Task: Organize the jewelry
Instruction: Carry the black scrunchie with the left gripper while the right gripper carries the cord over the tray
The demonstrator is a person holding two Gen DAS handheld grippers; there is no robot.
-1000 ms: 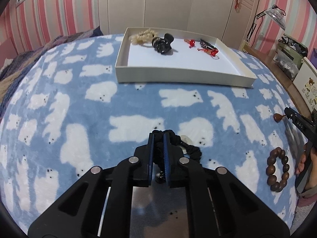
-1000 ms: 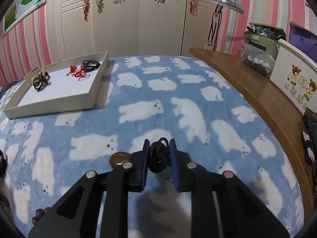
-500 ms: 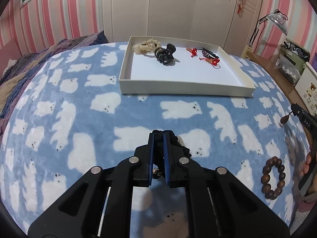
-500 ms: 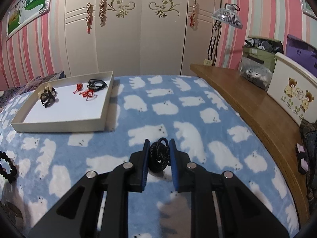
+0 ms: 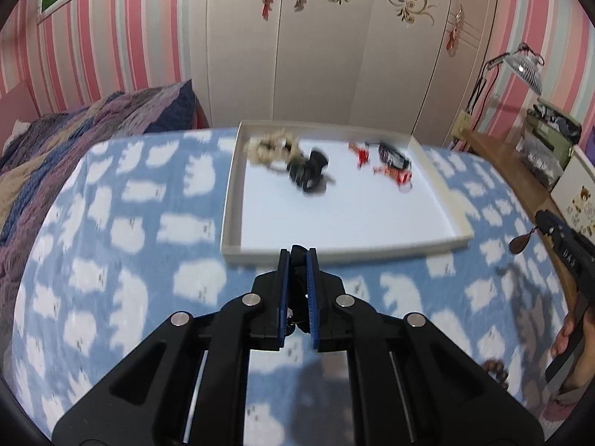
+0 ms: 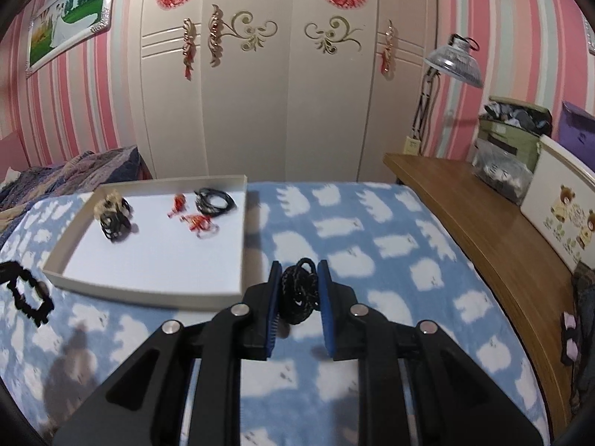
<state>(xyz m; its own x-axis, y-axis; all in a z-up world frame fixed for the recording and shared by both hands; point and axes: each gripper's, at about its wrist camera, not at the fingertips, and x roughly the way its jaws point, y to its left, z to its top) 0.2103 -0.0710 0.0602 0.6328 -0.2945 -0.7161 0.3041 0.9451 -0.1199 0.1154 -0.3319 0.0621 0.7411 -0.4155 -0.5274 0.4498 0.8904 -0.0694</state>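
Note:
My left gripper (image 5: 297, 254) is shut on a black beaded bracelet (image 5: 297, 282), held above the blanket just short of the tray's near rim. In the right wrist view that bracelet (image 6: 35, 312) hangs as a loop at the far left. My right gripper (image 6: 299, 271) is shut on a coiled black cord (image 6: 297, 293), right of the white tray (image 6: 148, 291). In the left wrist view the right gripper (image 5: 546, 221) shows at the right edge with a brown pendant (image 5: 520, 244) dangling below it. The tray (image 5: 372, 254) holds a cream bracelet (image 5: 269, 146), a black piece (image 5: 310, 176), red charms (image 5: 394, 174) and a black cord (image 5: 392, 156).
A blue blanket with white bears (image 5: 130, 278) covers the bed. A brown wooden bead bracelet (image 5: 494, 369) lies on it at the lower right, near a person's hand. A wooden shelf (image 6: 483, 223) with boxes and a lamp (image 6: 452, 65) runs along the right. Wardrobe doors stand behind.
Both grippers have risen and come closer to the tray with their pieces. The black bracelet has come up off the blanket. The pendant now hangs in the air.

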